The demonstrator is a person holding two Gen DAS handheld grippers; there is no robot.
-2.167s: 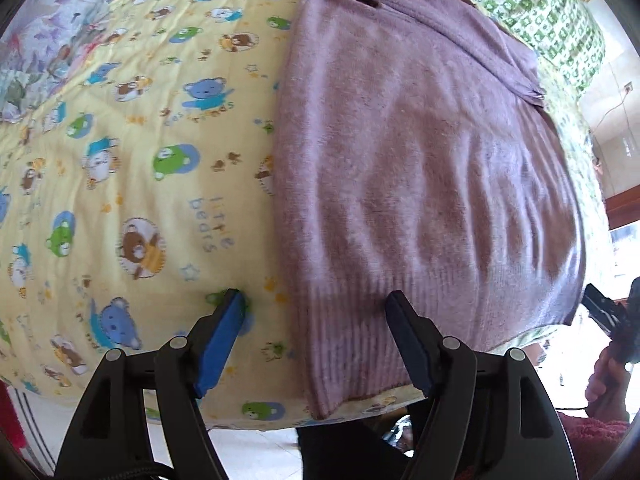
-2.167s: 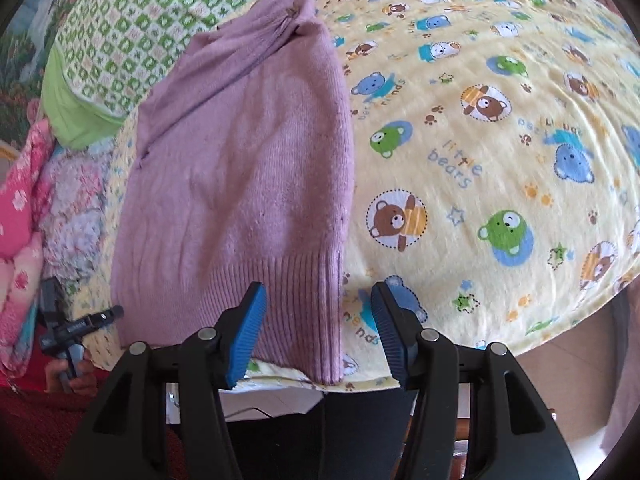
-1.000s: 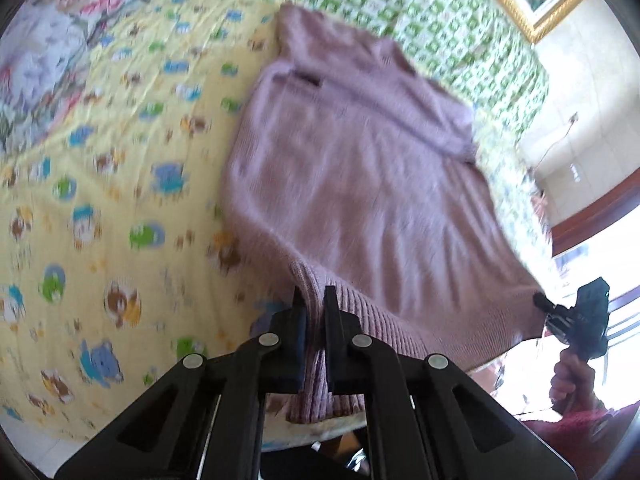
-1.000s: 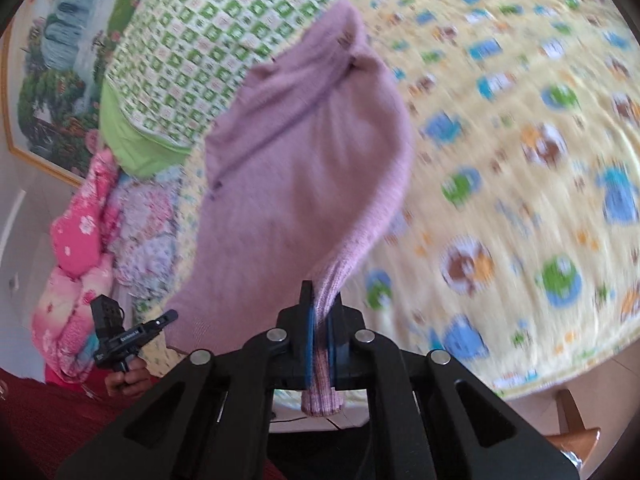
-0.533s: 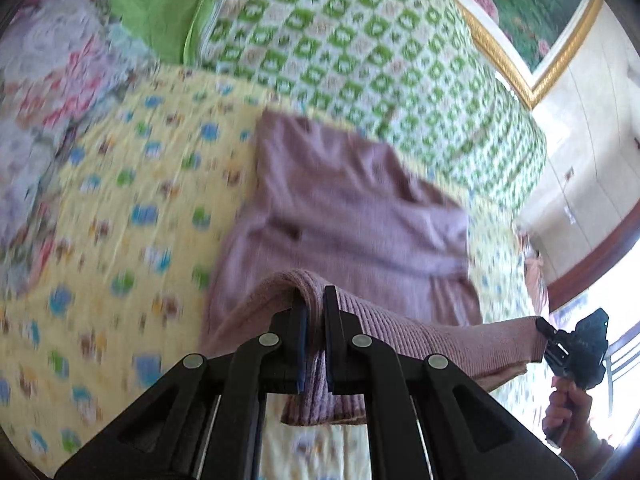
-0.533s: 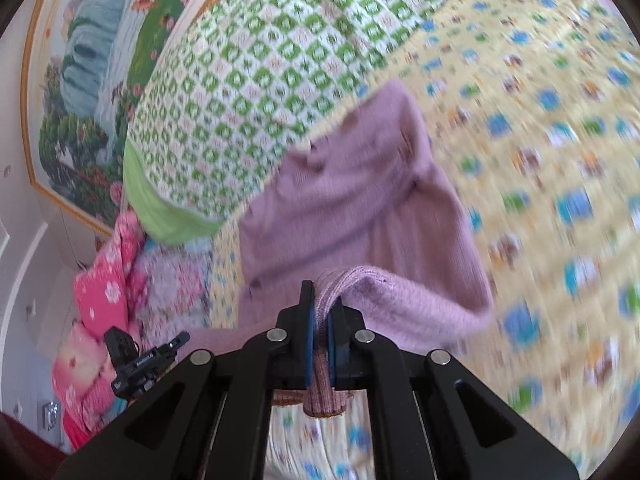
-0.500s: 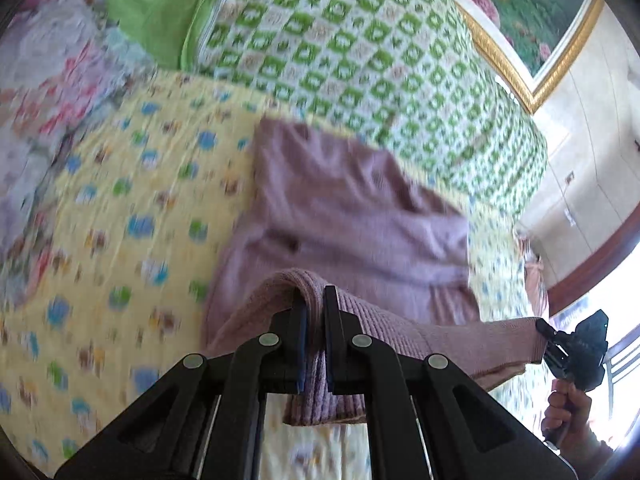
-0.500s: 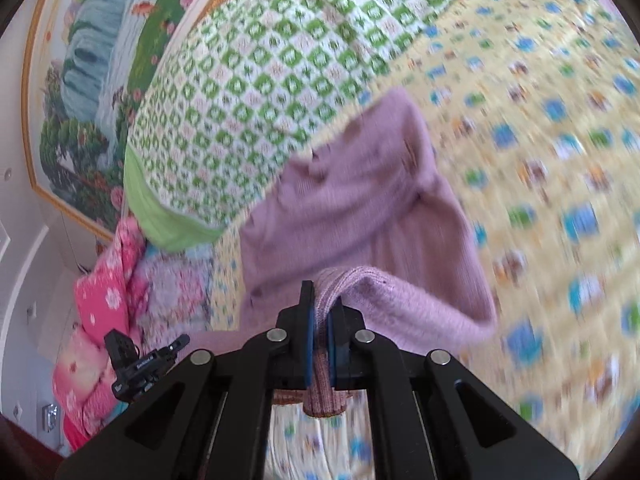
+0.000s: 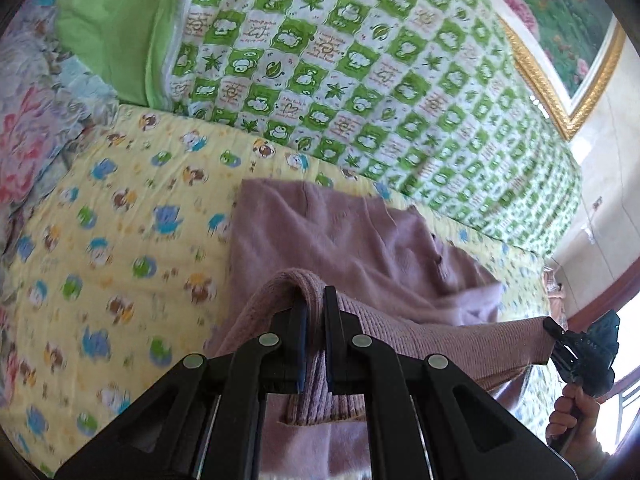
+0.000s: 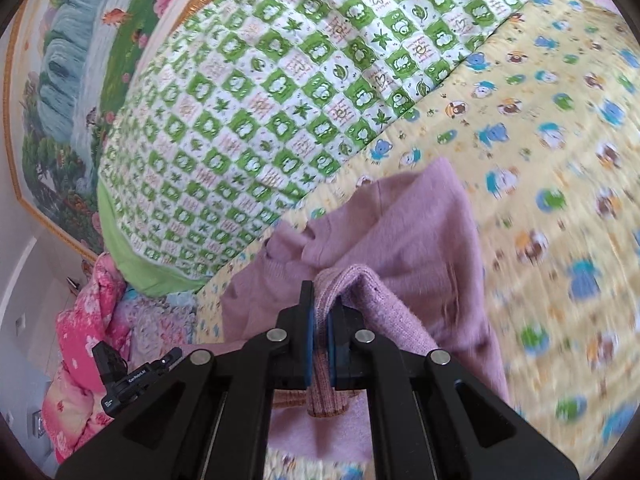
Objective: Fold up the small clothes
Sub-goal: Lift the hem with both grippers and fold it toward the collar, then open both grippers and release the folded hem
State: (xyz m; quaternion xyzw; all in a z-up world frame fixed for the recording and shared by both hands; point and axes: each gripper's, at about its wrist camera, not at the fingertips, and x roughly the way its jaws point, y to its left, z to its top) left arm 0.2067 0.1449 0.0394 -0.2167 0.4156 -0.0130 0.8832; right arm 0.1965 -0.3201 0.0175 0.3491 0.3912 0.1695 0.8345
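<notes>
A mauve knit sweater (image 9: 340, 240) lies on a yellow bear-print blanket (image 9: 120, 240). My left gripper (image 9: 314, 312) is shut on one corner of its ribbed hem and holds it lifted above the sweater's body. My right gripper (image 10: 319, 300) is shut on the other hem corner, also lifted. The hem (image 9: 460, 340) stretches taut between the two grippers. The sweater's upper part (image 10: 400, 220) rests on the blanket near the pillow. The right gripper also shows at the right edge of the left wrist view (image 9: 560, 344).
A green-and-white checked pillow (image 9: 360, 60) lies across the head of the bed. Floral bedding (image 9: 28, 120) lies at the left, pink floral bedding (image 10: 84, 320) in the right wrist view. A framed painting (image 10: 72, 60) hangs on the wall.
Both grippers closed on the hem corners, lifted them off the blanket and carried them forward over the sweater toward the pillow; the lower half now hangs folded over the upper half.
</notes>
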